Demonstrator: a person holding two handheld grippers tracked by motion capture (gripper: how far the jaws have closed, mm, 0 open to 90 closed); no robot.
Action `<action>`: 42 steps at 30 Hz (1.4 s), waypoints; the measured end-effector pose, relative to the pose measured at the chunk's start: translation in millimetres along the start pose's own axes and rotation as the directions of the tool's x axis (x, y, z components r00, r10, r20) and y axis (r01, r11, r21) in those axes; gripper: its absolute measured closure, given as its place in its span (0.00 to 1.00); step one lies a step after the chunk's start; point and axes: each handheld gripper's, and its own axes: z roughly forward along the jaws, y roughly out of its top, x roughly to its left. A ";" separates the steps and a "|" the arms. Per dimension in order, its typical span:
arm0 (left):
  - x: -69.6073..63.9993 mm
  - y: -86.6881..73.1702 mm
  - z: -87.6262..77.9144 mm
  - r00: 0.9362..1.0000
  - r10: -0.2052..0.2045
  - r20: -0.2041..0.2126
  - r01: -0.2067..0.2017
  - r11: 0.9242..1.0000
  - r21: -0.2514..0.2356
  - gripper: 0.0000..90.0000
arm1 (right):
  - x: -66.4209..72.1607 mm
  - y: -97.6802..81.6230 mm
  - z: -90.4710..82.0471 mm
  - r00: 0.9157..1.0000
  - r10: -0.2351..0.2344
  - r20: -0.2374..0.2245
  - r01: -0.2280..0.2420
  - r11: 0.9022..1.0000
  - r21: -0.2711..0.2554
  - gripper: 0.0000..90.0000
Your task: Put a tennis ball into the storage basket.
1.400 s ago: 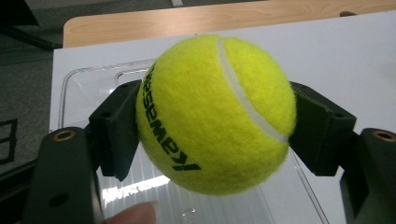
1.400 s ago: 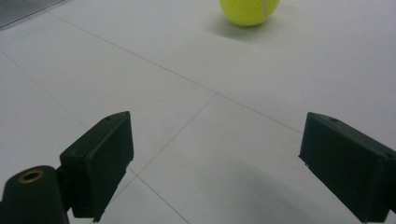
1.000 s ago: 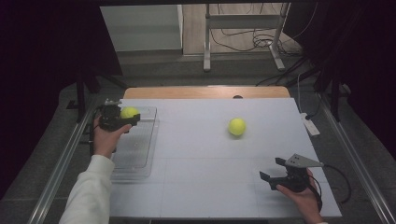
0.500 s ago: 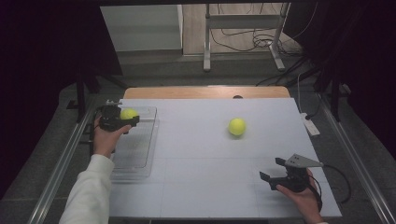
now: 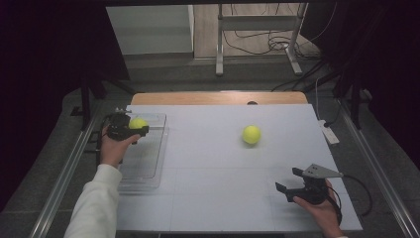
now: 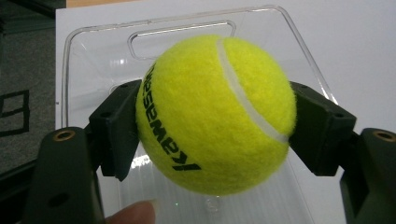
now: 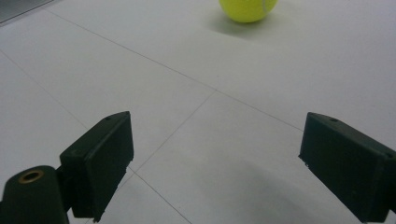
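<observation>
Two grippers at work over a white table [image 5: 218, 198], each in one of the person's hands. Nearest, at about five o'clock on the tabletop in the high view: right gripper [image 5: 288, 181], jaws spread wide with nothing between them, hovering low above bare white surface, grey three-cornered plate on top, cable trailing off toward the table's right edge. Seen from the right gripper view [image 7: 215, 163]: both black jaws well apart, thin seam lines of the table running between them, and a loose tennis ball [image 7: 247, 9] far ahead at roughly twelve o'clock. Farther up, at about nine o'clock on the table: left gripper [image 5: 134, 130], clenched on a held tennis ball [image 5: 137, 123], white sleeve reaching in from below. Seen from the left gripper view [image 6: 215, 135]: black pads pressed against opposite flanks of that yellow ball [image 6: 212, 112], dark lettering down its left face, white seam curving across the right, fingertip at the bottom edge. Directly beneath: clear plastic tray [image 6: 93, 56], handle slot at its far end. Loose ball [image 5: 251, 134] resting alone near one o'clock of the table's middle, well apart from both grippers and from the tray [image 5: 148, 163].
</observation>
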 end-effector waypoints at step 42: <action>-1.6 2.0 41.2 0.996 0.036 -0.083 -0.022 0.987 0.159 0.29 | -0.6 -0.9 1.5 1.000 -0.003 -0.003 0.003 1.000 0.012 0.11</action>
